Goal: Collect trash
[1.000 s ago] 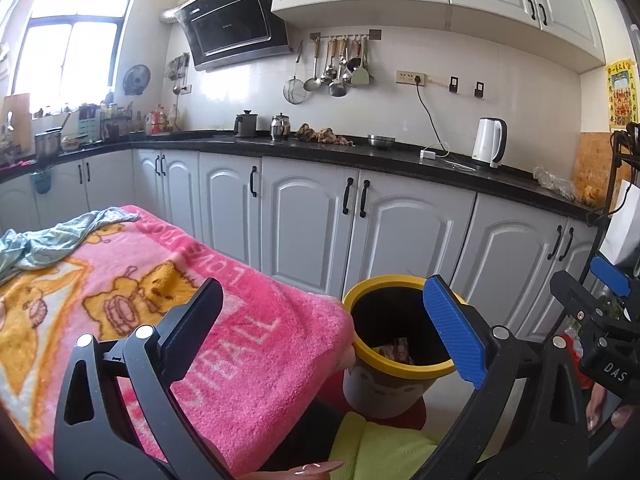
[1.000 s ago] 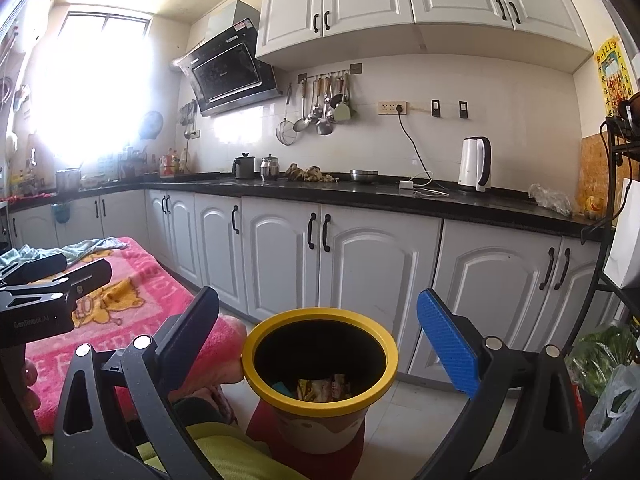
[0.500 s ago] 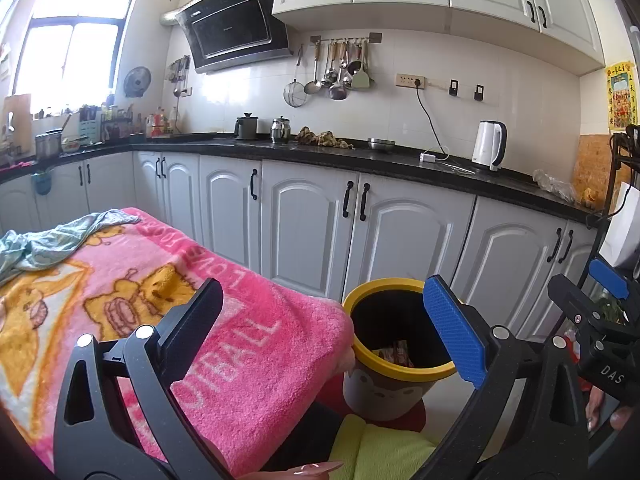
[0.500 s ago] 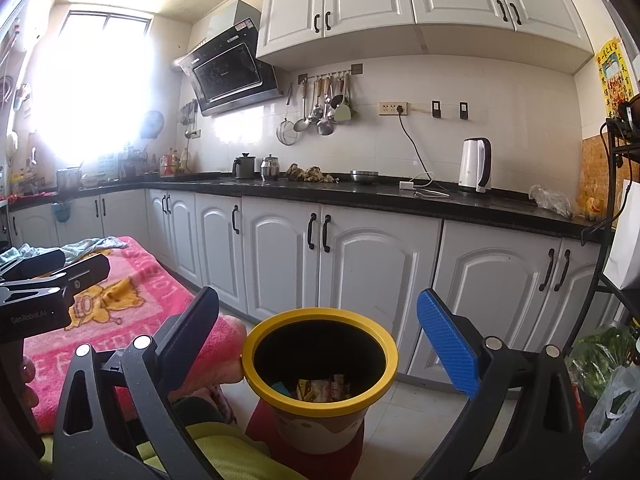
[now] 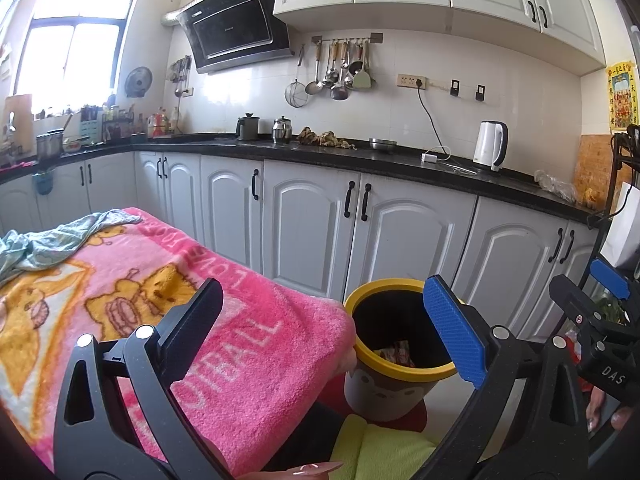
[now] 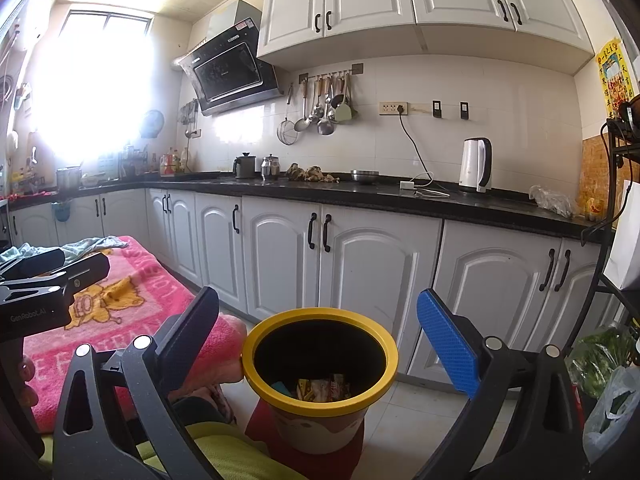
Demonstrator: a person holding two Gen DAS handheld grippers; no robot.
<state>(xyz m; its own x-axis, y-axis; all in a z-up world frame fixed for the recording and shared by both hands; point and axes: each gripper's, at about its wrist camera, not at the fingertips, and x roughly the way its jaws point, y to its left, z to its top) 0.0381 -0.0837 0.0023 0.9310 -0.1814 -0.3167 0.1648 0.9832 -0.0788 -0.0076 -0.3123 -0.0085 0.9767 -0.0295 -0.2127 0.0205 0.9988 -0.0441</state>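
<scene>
Both hand-held grippers (image 5: 320, 316) (image 6: 316, 324) level, jaws wide, facing yellow-rimmed bin (image 6: 320, 354).

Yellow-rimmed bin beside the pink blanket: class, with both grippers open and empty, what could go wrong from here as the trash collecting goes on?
1. The bin stands on a small red base beside the blanket's edge; a nudge from the right gripper could tip it.
2. The blanket overhangs close to the rim, so dropped wrappers might land on the cloth or floor instead.
3. The left gripper is close to the right one; they could knock together.
</scene>
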